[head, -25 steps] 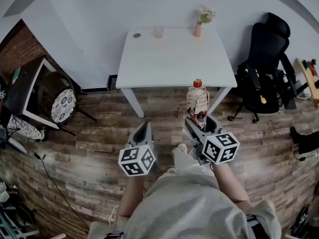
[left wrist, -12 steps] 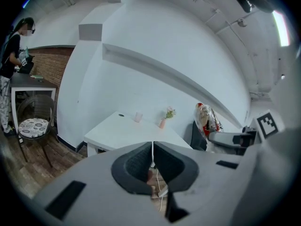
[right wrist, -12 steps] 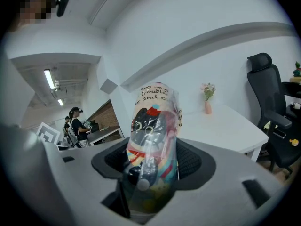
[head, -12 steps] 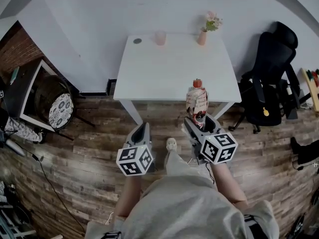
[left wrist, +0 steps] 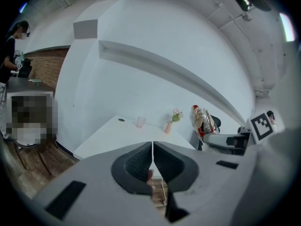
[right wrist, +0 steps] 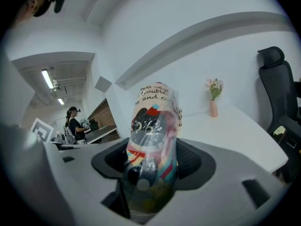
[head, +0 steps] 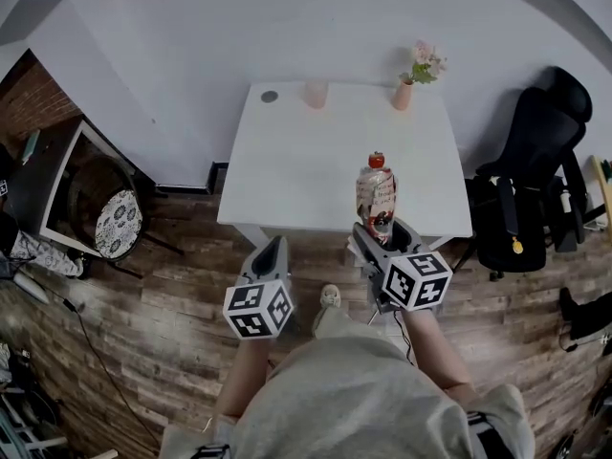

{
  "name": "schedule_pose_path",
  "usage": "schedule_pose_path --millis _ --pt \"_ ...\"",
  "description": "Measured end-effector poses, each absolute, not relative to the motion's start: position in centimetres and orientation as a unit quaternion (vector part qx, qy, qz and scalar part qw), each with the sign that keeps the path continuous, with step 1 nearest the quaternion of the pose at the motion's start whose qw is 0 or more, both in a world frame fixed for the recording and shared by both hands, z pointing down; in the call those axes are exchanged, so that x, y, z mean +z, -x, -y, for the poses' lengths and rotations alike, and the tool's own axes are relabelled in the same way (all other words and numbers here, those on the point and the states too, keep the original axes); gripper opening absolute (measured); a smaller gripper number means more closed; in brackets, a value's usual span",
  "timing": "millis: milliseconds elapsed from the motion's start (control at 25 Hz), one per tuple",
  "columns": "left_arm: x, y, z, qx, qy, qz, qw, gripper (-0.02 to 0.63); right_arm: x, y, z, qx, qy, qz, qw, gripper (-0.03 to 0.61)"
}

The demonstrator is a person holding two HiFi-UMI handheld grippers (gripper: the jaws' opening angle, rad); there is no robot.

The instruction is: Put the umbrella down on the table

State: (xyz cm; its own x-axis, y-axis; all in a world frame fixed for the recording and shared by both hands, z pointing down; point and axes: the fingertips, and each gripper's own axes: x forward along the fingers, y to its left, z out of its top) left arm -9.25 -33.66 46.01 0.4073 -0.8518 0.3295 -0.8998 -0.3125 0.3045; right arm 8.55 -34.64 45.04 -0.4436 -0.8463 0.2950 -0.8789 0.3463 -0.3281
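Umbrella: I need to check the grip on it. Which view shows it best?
The right gripper view: the umbrella fills the centre, clamped upright in the right gripper. The head view shows the umbrella small, from above; the left gripper view catches it small, off to the right.

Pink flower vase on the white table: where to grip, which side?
Grip the small pink vase by its body, below the flowers, probably coming level from the white table near side: it stands upright at the far edge, by the wall.
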Motion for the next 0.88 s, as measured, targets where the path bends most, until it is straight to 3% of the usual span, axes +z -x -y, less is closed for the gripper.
schedule_pose_path --millis 880 --pt "48.1 7.1 48.3 0.073 -0.804 0.542 0.234 0.012 52.6 -10.1 52.2 0.261 -0.519 0.806 0.11 0.278"
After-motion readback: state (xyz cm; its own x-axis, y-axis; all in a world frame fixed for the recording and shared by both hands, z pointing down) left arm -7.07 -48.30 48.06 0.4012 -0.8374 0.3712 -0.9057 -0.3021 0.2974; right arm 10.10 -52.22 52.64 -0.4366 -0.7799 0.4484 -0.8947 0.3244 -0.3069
